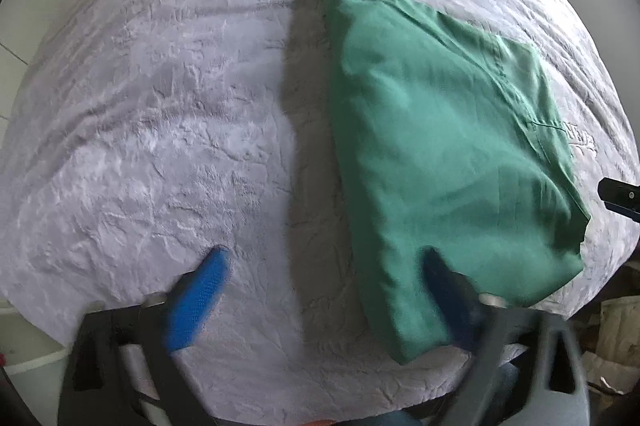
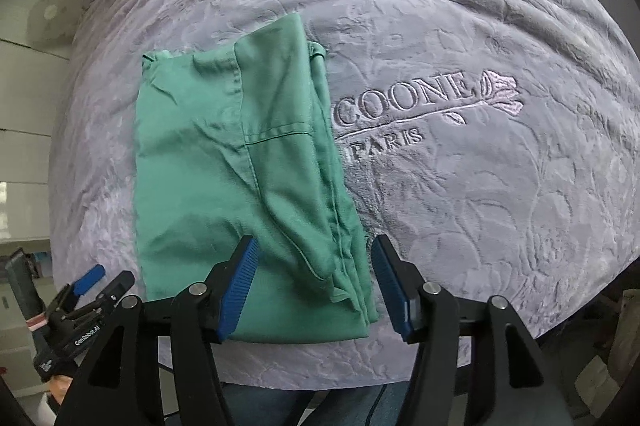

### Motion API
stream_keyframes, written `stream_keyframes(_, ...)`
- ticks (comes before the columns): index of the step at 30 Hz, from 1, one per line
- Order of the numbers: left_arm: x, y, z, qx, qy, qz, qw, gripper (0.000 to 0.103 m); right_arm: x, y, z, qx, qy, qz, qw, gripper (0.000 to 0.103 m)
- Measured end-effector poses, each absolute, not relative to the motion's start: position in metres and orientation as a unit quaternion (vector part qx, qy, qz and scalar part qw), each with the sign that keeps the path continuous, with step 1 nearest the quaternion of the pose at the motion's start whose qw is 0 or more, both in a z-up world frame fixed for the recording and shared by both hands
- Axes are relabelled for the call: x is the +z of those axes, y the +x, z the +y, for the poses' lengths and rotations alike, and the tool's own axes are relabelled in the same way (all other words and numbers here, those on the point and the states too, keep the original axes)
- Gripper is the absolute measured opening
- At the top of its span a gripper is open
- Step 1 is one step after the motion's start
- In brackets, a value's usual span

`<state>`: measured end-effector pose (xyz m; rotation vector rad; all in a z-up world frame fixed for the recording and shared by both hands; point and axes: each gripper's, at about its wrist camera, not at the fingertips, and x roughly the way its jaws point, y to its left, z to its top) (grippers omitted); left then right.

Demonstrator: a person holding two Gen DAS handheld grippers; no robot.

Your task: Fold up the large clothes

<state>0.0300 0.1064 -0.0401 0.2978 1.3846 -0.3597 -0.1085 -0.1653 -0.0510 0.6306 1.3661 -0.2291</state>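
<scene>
Right wrist view: both my left tongs (image 1: 324, 268) and right tongs (image 2: 314, 258) stand apart, seemingly gripping nothing, so I'd square the green garment (image 2: 240, 161) before folding again.

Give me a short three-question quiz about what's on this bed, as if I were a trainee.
1. True or false: the green garment lies folded on the lilac blanket.
2. Which word is stitched under "COONE" on the blanket? A) PARIS B) MILAN C) LONDON
3. Fill in: the right hand-held gripper has its jaws ____, not pressing the cloth.

Key: 1 true; 2 A; 3 open. The left hand-held gripper is open too, over the garment's near left edge.
</scene>
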Motion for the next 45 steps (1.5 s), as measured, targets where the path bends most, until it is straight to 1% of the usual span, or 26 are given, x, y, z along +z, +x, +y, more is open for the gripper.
stream_keyframes(1, -0.039, 0.031, 0.105, -0.166, 0.136, 0.633, 0.744, 0.103, -0.049, -0.108, -0.164, -0.105, 0.281, 0.619, 0.725, 0.063)
stream_keyframes(2, -0.038, 0.031, 0.103, -0.168, 0.137, 0.634, 0.742, 0.103, -0.046, -0.107, -0.162, -0.107, 0.274, 0.621, 0.727, 0.069)
stream_keyframes(3, -0.037, 0.031, 0.101, -0.168, 0.138, 0.634, 0.742, 0.103, -0.044, -0.106, -0.160, -0.108, 0.268, 0.622, 0.728, 0.079)
stream_keyframes(7, -0.026, 0.033, 0.094, -0.168, 0.143, 0.623, 0.751, 0.103, -0.033, -0.098, -0.150, -0.117, 0.224, 0.622, 0.741, 0.080)
stream_keyframes(8, -0.022, 0.034, 0.092, -0.169, 0.140, 0.618, 0.755, 0.103, -0.030, -0.096, -0.147, -0.119, 0.211, 0.622, 0.744, 0.082)
stream_keyframes(9, -0.017, 0.035, 0.090, -0.168, 0.139, 0.613, 0.760, 0.103, -0.028, -0.094, -0.144, -0.120, 0.201, 0.623, 0.747, 0.091)
stream_keyframes(12, -0.010, 0.037, 0.086, -0.166, 0.137, 0.603, 0.768, 0.103, -0.022, -0.090, -0.137, -0.125, 0.174, 0.620, 0.755, 0.093)
stream_keyframes(14, -0.007, 0.039, 0.084, -0.162, 0.138, 0.600, 0.772, 0.103, -0.019, -0.089, -0.134, -0.127, 0.168, 0.617, 0.758, 0.103)
stream_keyframes(26, -0.002, 0.039, 0.072, -0.159, 0.161, 0.590, 0.775, 0.103, -0.015, -0.085, -0.128, -0.137, 0.164, 0.616, 0.759, 0.103)
stream_keyframes(45, 0.000, 0.036, 0.069, -0.162, 0.161, 0.588, 0.776, 0.103, -0.015, -0.084, -0.128, -0.140, 0.157, 0.619, 0.756, 0.103)
